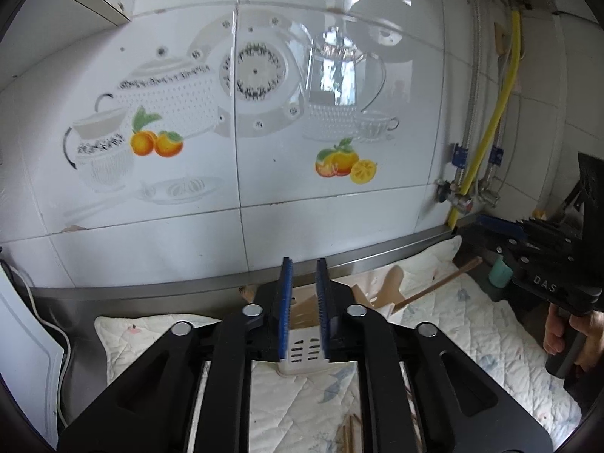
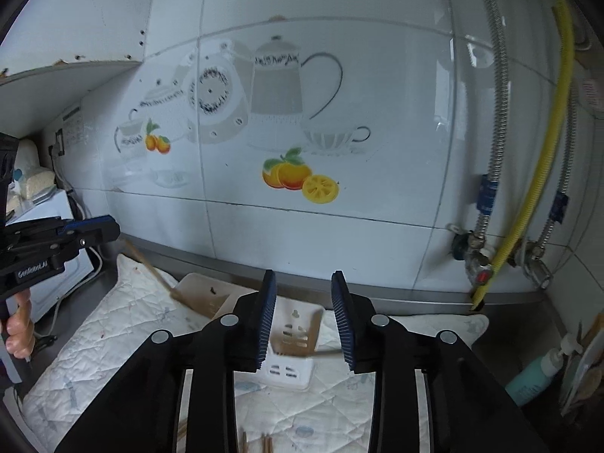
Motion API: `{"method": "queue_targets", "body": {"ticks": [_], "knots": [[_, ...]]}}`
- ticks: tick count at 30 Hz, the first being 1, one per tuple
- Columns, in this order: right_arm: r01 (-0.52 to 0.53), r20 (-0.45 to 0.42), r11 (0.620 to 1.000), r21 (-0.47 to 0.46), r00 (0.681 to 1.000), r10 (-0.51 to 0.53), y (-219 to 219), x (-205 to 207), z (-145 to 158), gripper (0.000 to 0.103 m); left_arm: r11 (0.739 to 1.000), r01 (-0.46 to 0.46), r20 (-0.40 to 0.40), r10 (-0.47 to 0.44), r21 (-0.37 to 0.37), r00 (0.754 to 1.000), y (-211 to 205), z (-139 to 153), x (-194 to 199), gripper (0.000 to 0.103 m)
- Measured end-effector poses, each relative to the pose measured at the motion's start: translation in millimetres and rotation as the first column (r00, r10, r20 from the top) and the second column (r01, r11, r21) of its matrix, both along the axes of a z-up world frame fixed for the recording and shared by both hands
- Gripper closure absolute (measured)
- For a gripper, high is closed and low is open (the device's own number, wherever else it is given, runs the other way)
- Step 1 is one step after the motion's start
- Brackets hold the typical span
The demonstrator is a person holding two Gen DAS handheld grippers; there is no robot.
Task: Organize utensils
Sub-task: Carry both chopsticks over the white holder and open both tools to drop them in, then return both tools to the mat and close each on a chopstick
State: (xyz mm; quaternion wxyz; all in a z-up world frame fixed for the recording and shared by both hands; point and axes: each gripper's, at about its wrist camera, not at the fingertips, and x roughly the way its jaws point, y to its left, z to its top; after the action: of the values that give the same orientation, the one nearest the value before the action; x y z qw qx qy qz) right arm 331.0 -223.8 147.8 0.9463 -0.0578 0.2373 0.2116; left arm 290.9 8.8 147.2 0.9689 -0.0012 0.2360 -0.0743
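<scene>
A white slotted utensil holder (image 1: 305,351) (image 2: 290,355) stands on a quilted mat (image 1: 472,336) (image 2: 113,336). A wooden slotted spatula (image 2: 298,336) sits in it, its blade showing inside. A second wooden spatula (image 2: 196,294) (image 1: 392,290) leans beside the holder with its handle (image 1: 441,283) pointing up and away. Wooden chopsticks (image 1: 349,434) (image 2: 264,441) lie on the mat near me. My left gripper (image 1: 304,309) is open and empty, above and in front of the holder. My right gripper (image 2: 305,321) is open and empty, just above the holder.
A tiled wall with a teapot and fruit print stands behind the steel counter edge (image 1: 188,283). Gas pipes and a yellow hose (image 2: 536,173) run at the right. A teal bottle (image 2: 536,373) stands at the right. A white appliance (image 2: 49,264) sits at the left.
</scene>
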Motion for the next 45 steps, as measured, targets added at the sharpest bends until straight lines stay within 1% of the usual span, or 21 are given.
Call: {"method": "queue_targets", "body": {"ticks": [2, 4, 8, 9, 11, 12, 15, 17, 18, 20, 22, 27, 30, 35, 40, 45], "knots": [[-0.007, 0.005, 1.000, 0.006, 1.000, 0.007, -6.1, -17.2, 0.8, 0.071, 1.000, -0.003, 0.014, 0.003, 0.003, 1.000, 0.4, 2.6, -16.1, 0.078], [-0.010, -0.009, 1.000, 0.012, 1.000, 0.010, -13.1, -37.2, -2.9, 0.071, 1.000, -0.007, 0.017, 0.007, 0.002, 1.000, 1.2, 1.6, -30.9, 0.072], [-0.020, -0.032, 0.999, 0.028, 0.999, 0.021, -25.8, -75.8, -18.4, 0.071, 1.000, 0.003, 0.000, -0.003, -0.007, 1.000, 2.7, -11.9, -63.7, 0.071], [-0.025, -0.049, 0.999, 0.032, 0.998, 0.026, -29.6, -86.5, -26.1, 0.071, 1.000, 0.008, -0.006, -0.008, -0.013, 1.000, 3.4, -16.7, -72.2, 0.070], [-0.024, -0.065, 0.999, 0.030, 0.998, 0.026, -35.2, -103.1, -39.1, 0.071, 0.999, 0.016, -0.022, -0.016, -0.030, 1.000, 4.9, -31.8, -92.0, 0.063], [-0.023, -0.077, 0.999, 0.023, 0.997, 0.025, -38.5, -112.8, -48.3, 0.071, 0.999, 0.021, -0.033, -0.022, -0.031, 0.999, 4.9, -40.7, -101.4, 0.062], [-0.016, -0.105, 1.000, 0.004, 0.994, 0.017, -47.4, -137.3, -75.2, 0.071, 0.999, 0.020, -0.062, -0.021, -0.026, 0.998, 4.1, -64.4, -121.5, 0.061], [-0.012, -0.135, 1.000, -0.009, 0.991, 0.010, -54.1, -152.9, -97.0, 0.073, 0.999, 0.022, -0.095, -0.027, -0.044, 0.995, 5.4, -84.8, -134.8, 0.061], [-0.008, -0.148, 1.000, -0.016, 0.989, 0.006, -56.8, -158.2, -105.7, 0.074, 0.998, 0.021, -0.115, -0.027, -0.060, 0.993, 7.0, -94.5, -140.6, 0.061], [-0.005, -0.184, 1.000, -0.024, 0.983, 0.000, -62.6, -168.0, -124.0, 0.080, 0.996, 0.020, -0.143, -0.032, -0.086, 0.989, 9.2, -110.4, -150.4, 0.060], [-0.004, -0.228, 0.999, -0.035, 0.974, -0.004, -67.8, -176.8, -144.8, 0.083, 0.996, 0.014, -0.164, -0.028, -0.089, 0.986, 10.0, -124.4, -158.2, 0.060], [0.003, -0.303, 0.999, -0.051, 0.953, -0.019, -77.0, -187.6, -181.0, 0.088, 0.996, 0.006, -0.228, -0.027, -0.093, 0.973, 10.6, -156.6, -175.7, 0.060], [0.001, -0.330, 0.998, -0.058, 0.944, -0.020, -80.8, -190.9, -196.0, 0.090, 0.996, 0.007, -0.245, -0.028, -0.087, 0.969, 9.8, -169.1, -184.9, 0.060], [-0.015, -0.348, 0.998, -0.057, 0.937, -0.006, -79.5, -190.2, -204.4, 0.093, 0.995, 0.005, -0.272, -0.032, -0.100, 0.962, 11.1, -183.4, -197.8, 0.060], [-0.030, -0.353, 0.995, -0.100, 0.935, -0.007, -74.1, -187.5, -213.1, 0.095, 0.997, 0.010, -0.291, -0.033, -0.078, 0.956, 10.5, -193.8, -204.8, 0.060], [-0.036, -0.357, 0.993, -0.112, 0.934, -0.007, -75.9, -185.7, -216.4, 0.095, 0.997, 0.014, -0.313, -0.037, -0.077, 0.949, 11.9, -202.4, -207.4, 0.060]]}}
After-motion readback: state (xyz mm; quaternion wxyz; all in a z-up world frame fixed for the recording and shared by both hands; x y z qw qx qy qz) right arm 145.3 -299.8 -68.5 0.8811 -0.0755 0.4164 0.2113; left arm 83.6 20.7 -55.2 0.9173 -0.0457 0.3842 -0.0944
